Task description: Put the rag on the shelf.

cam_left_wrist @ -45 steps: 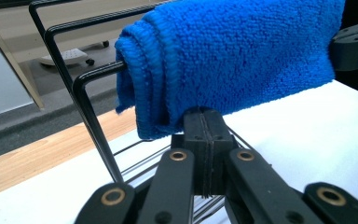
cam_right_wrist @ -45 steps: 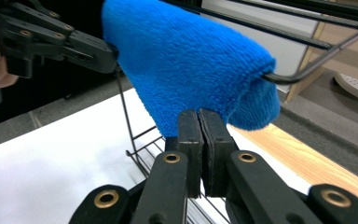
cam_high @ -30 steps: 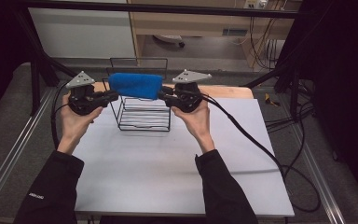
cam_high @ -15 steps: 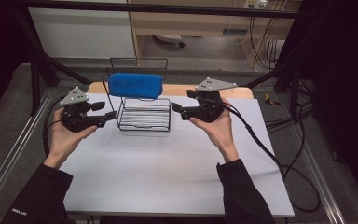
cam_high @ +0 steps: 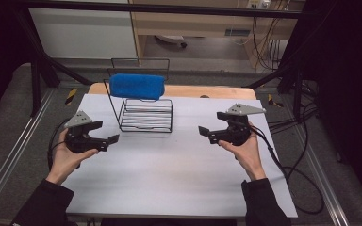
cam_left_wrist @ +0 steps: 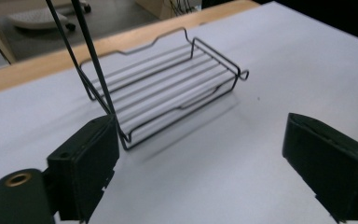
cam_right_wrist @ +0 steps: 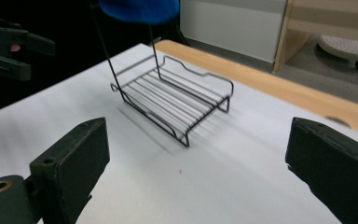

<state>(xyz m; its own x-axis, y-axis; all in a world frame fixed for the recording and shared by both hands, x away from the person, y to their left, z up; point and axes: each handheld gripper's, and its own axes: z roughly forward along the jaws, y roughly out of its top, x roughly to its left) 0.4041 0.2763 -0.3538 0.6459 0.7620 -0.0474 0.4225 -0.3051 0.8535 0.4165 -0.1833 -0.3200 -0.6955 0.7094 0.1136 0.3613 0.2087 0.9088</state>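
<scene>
1. Wire rack (cam_high: 146, 114) sits at the table's (cam_high: 169, 174) far centre; blue roll (cam_high: 136, 86) rests across its upper bar
2. left gripper (cam_high: 107, 140): jaws wide apart, empty; left of rack
3. right gripper (cam_high: 205, 133): jaws spread, empty; right of rack

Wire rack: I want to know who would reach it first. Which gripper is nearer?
Left. The left gripper sits just off the wire rack's front left corner; the right gripper is farther off to its right.

Blue roll (cam_right_wrist: 139, 9) cut off by top edge in right gripper view; rack (cam_left_wrist: 168, 88) uprights cropped too.
</scene>
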